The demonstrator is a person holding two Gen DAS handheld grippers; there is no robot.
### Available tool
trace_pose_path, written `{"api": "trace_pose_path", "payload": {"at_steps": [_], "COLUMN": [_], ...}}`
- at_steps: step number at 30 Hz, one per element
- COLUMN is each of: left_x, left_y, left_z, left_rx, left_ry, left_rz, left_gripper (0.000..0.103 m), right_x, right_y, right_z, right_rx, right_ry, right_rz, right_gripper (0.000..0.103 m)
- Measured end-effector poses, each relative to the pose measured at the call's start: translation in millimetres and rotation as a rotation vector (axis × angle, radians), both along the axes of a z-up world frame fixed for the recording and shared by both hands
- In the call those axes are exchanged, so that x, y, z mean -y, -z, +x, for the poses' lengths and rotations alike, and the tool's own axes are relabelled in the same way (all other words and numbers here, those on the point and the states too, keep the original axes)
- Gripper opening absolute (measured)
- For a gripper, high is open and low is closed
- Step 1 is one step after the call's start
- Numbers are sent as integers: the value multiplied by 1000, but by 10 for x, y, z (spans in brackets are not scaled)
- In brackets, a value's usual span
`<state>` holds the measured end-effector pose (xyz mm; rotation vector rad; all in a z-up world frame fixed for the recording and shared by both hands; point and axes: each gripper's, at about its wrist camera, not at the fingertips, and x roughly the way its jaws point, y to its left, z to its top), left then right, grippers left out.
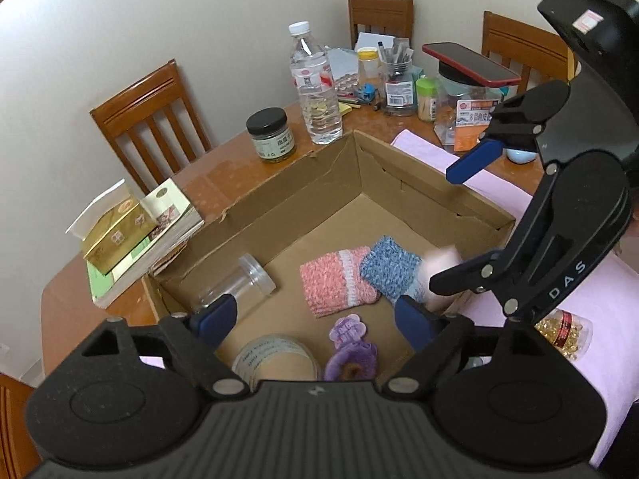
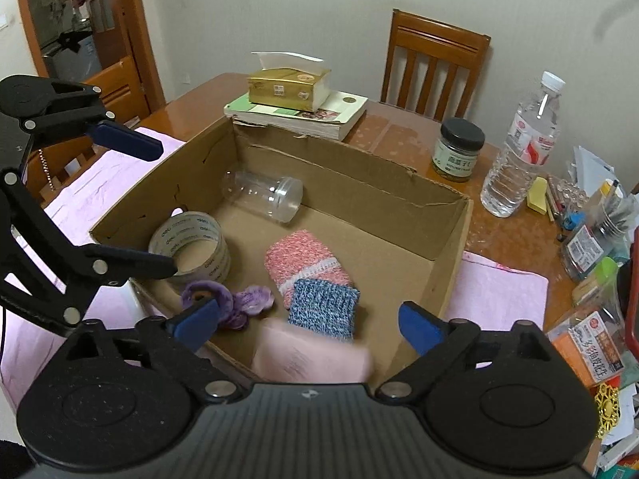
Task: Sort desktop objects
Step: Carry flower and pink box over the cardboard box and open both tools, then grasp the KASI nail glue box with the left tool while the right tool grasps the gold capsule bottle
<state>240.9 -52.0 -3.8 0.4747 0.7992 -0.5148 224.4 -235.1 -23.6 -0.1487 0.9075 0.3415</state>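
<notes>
Both tongs hang over the open cardboard box, tipped down into it, and neither has a hold on anything. The left gripper has its blue pads spread wide, nothing pressed between them; just ahead of its tips lies the purple plush toy, with the tape roll close under its left pad. Beyond that pad, a clear plastic jar lies on its side against the box wall. The right gripper is gaping about as wide as it goes, and right below its span sits a blurred pale pink soft item, loose, the pads not touching it; whether it rests on the box floor I cannot tell. Just past it, straight ahead of the right gripper, the blue knitted cloth overlaps the near end of the pink knitted cloth. In the left wrist view the right gripper comes in from the right side, over the near corner of the box. Outside the box, far ahead of both tools, stand a dark-lidded jar and a water bottle.
</notes>
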Motion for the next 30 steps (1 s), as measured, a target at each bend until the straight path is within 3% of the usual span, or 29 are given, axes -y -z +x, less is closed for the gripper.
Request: {"api": "trace_pose_path", "payload": {"at_steps": [14, 24, 30], "left_x": [2, -95, -111], "left_y": [-24, 211, 385], "left_z": [-437, -832, -1002], "left_rx": [-13, -82, -104], "left_ry": [-39, -108, -95], "left_rz": [-37, -88, -79], "left_gripper": [91, 91, 91], "right_x": [-17, 0, 21], "right_y": [-86, 6, 111], "right_z": [-296, -744, -926], "right_rx": [26, 33, 8], "right_ry": [-20, -16, -16], "right_rz": [-1, -10, -4], "right_gripper": [103, 103, 103]}}
